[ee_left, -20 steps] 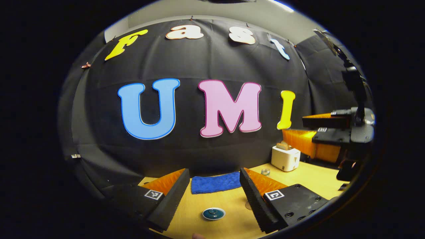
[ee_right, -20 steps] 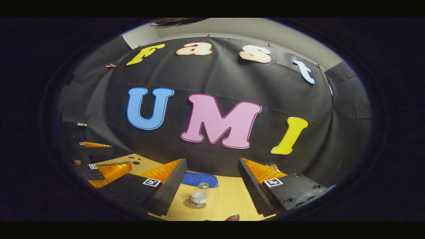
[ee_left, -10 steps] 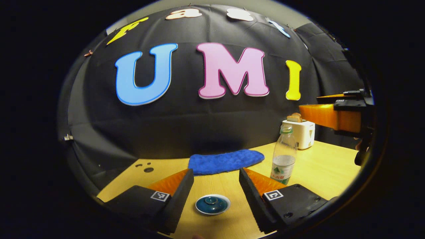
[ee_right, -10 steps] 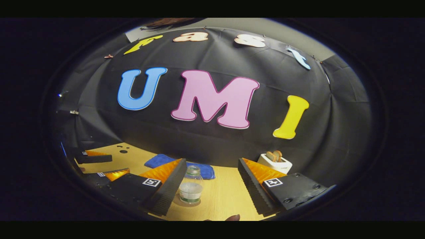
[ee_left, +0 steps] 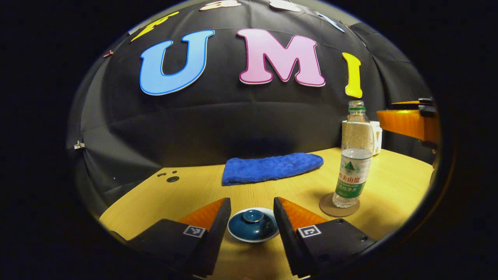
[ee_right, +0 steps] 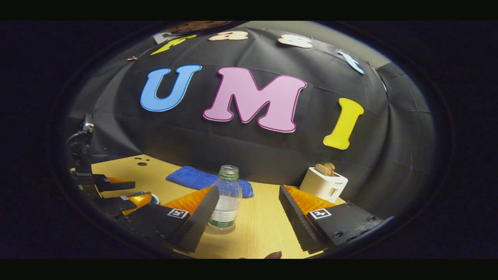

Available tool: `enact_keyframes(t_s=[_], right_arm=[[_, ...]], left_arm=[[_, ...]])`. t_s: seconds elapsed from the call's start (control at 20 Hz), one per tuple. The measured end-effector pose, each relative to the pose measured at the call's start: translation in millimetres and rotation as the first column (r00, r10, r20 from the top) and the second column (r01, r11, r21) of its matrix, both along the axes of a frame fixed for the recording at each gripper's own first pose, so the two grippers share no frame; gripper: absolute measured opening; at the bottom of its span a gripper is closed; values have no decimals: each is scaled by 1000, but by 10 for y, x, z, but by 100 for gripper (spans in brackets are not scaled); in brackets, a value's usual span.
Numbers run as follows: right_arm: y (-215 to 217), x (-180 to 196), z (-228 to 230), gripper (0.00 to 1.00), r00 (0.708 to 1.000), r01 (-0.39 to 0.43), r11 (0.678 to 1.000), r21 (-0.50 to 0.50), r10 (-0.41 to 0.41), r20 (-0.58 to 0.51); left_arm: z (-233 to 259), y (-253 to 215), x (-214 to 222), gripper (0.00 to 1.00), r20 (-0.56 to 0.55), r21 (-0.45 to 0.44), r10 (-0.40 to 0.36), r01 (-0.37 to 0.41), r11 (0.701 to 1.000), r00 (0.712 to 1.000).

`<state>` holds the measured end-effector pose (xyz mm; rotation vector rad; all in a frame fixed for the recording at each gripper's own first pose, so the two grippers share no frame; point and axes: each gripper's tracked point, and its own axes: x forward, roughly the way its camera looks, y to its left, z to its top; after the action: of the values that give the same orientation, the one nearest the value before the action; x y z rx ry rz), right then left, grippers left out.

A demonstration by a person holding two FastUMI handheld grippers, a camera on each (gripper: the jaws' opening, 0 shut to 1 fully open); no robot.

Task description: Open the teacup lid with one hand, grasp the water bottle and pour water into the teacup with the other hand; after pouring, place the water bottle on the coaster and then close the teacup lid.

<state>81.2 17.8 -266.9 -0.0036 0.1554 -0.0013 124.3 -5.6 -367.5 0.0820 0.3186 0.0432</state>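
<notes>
Teacup lid [ee_left: 253, 224]: sits closed on the teacup, low on the desk [ee_left: 202, 186], its knob pointing straight up.
Lid to left tongs [ee_left: 249, 217]: the lid lies directly between the two fingers, which stand spread to either side with a gap showing; no contact that I can see.
Left tongs state: wide, holding nothing.
Water bottle [ee_right: 224, 198]: upright, long axis vertical, cap off, standing on a round coaster [ee_left: 339, 210] to the right of the teacup.
Bottle to right tongs [ee_right: 245, 212]: just ahead, close by the left-hand finger rather than centred in the gap.
Right tongs state: wide, empty.
Nearer hand: left for the lid, right for the bottle.
Coming move, as I judge it: left tongs close on the knob and lift.
Farther off: blue towel [ee_left: 272, 168], toaster [ee_right: 323, 182].
</notes>
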Motion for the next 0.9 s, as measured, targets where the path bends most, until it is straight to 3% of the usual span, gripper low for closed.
enact_keyframes(t_s=[0.05, 0.2, 0.4, 0.5, 0.55, 0.6, 0.7, 0.9], right_arm=[[4, -14, -14, 96, 1000, -1, 1000, -3, 0, -2], [-6, -16, -17, 96, 1000, 2, 1000, 0, -2, -4], [9, 7, -54, 96, 1000, -1, 1000, -1, 1, -7], [29, 7, -86, 96, 1000, -3, 1000, -1, 3, -13], [29, 0, -96, 96, 1000, -4, 1000, 1, 4, -14], [51, 4, -108, 96, 1000, -9, 1000, 4, 9, -17], [79, 4, -168, 96, 999, -17, 1000, 12, 18, -27], [177, 50, -307, 96, 998, -40, 997, 64, 43, -49]], left_arm=[[-30, -16, 7, 72, -9, -2, -7, 7, 1000, 1000], [-73, -19, 76, 51, -16, -4, -20, 20, 1000, 1000], [-125, 7, 105, 42, -24, 5, -12, 13, 1000, 1000], [-115, 2, 121, 32, -19, 6, -12, 12, 1000, 1000], [-119, 4, 119, 36, -17, 5, -12, 12, 1000, 1000], [-109, -1, 124, 29, -15, 1, -14, 14, 1000, 1000], [17, 18, 112, 36, 19, 8, -8, 8, 1000, 1000], [368, 11, 111, 28, 82, 18, -23, 21, 1000, 996]])
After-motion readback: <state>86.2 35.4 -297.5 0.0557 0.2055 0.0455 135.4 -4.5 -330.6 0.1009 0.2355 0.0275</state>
